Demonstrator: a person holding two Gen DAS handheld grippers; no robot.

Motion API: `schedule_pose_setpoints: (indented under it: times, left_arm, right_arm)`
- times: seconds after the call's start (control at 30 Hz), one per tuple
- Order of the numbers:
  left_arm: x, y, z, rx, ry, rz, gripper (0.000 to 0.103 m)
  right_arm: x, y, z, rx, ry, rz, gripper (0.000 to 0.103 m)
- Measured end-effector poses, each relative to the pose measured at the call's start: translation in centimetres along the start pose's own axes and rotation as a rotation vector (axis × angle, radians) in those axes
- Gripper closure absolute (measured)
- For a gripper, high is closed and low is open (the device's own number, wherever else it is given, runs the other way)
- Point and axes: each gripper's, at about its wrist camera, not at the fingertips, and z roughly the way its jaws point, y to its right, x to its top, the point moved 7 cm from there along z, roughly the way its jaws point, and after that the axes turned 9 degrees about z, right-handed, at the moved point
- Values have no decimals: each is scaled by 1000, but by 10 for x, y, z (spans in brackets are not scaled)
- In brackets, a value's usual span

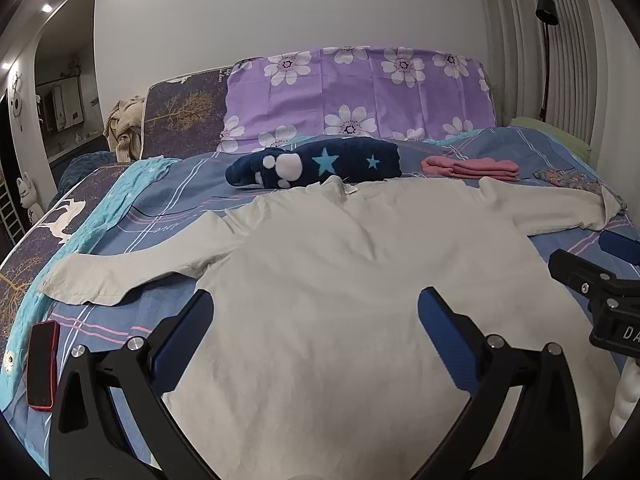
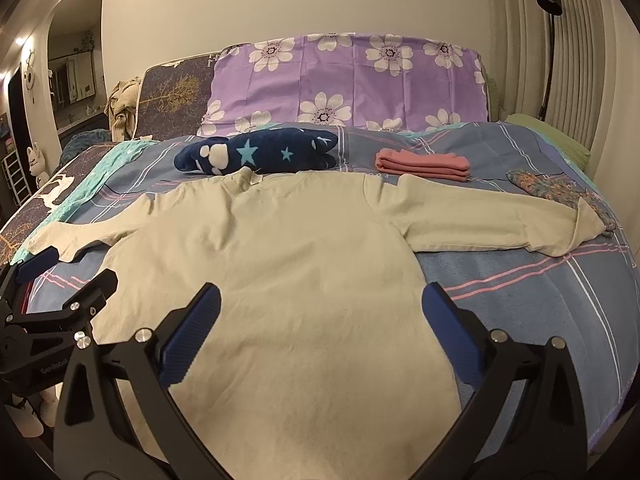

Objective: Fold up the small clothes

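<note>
i have both grippers hanging over the near end of the bed (image 1: 168, 184), and both are spread wide with nothing between the blue pads. my left gripper (image 1: 316, 312) sits above the lower half of the cream long-sleeved shirt (image 1: 340, 264); its left finger is at the shirt's left edge where the cloth meets the plaid sheet, and its right finger is over the body of the shirt. whether the pads actually touch the fabric i cannot tell. my right gripper (image 2: 320, 308) is just as wide, its left finger over the shirt's body and its right finger at the shirt's right edge, over the blue sheet. it grips nothing either.

from the left wrist view i see the right gripper's black frame at the right border; from the right wrist view the left gripper's frame shows at the left border.

the shirt lies flat, collar away from me, both sleeves stretched out to the sides. beyond the collar rests a navy star-print garment (image 1: 316, 164), rolled or bunched, and to its right a folded pink garment (image 1: 472, 168). a floral patterned cloth (image 2: 552, 188) lies by the right cuff. a red phone (image 1: 43, 364) lies on the sheet to the left, apart from the left sleeve. a purple flowered pillow (image 1: 360, 92) stands at the head.
</note>
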Motion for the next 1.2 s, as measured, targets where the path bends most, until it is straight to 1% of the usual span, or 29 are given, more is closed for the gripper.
schedule_pose_setpoints:
  times: [0.47,1.2]
  left_arm:
    - [-3,2,8,-17,-19,3,1]
    - [-15,2,13,-33,-39,-3,1]
  right_arm:
    - [-1,-5,5,-5,-12,-13,2]
    - [-7,-9,10,-2,-26,-17,2]
